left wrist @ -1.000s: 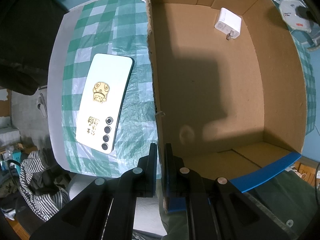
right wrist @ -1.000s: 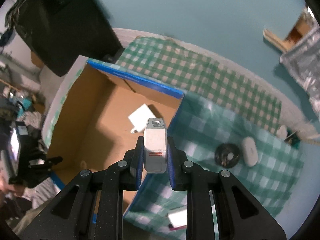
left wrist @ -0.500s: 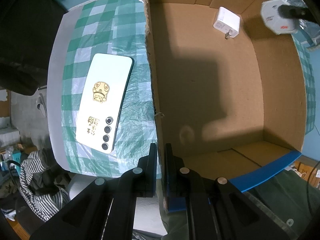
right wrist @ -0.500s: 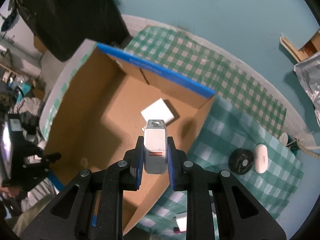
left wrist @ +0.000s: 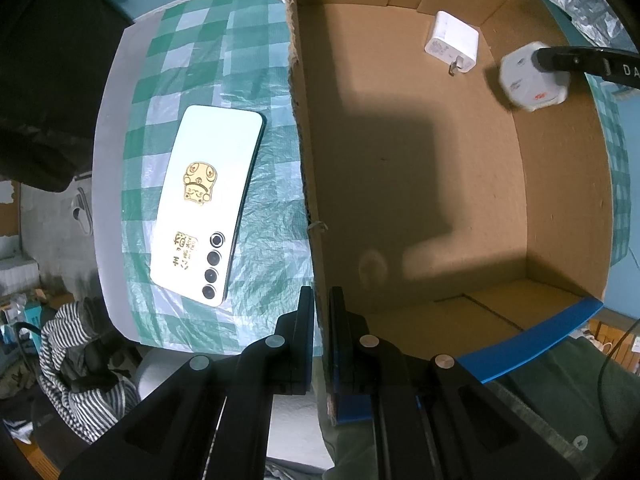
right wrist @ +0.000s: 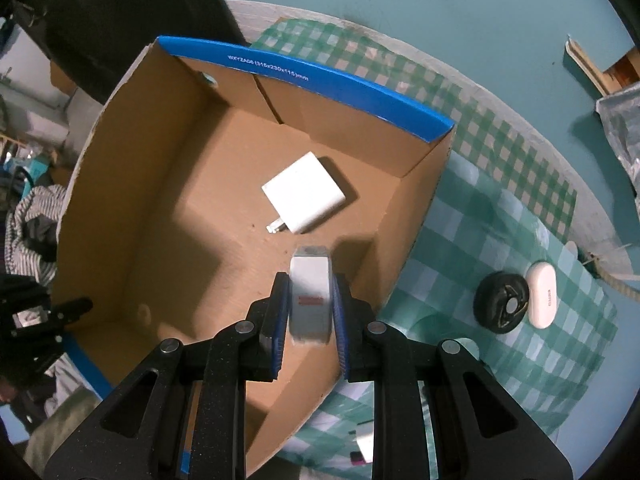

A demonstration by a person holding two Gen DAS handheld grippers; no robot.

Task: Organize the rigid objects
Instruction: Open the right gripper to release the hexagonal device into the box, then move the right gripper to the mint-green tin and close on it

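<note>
My right gripper (right wrist: 310,284) is shut on a small white box with a red label (right wrist: 310,298), hanging inside the open cardboard box (right wrist: 372,108) near its right wall. The same white box (left wrist: 534,76) shows at the upper right of the left wrist view, held by the right gripper's dark finger. A white charger (right wrist: 303,198) (left wrist: 454,42) lies on the box floor. My left gripper (left wrist: 322,300) is shut on the cardboard box's side wall (left wrist: 302,128), one finger inside and one outside. A white phone (left wrist: 208,204) lies face down on the checked cloth left of the box.
On the green checked cloth (right wrist: 504,240) right of the box lie a black round disc (right wrist: 502,308) and a white oval case (right wrist: 542,300). A small item with a red tip (right wrist: 362,446) lies near the box's front corner. Striped fabric (left wrist: 80,364) hangs off the table's left edge.
My right gripper has come down over the rim into the cardboard box with the white box in it. The left gripper has stayed on the box wall.
</note>
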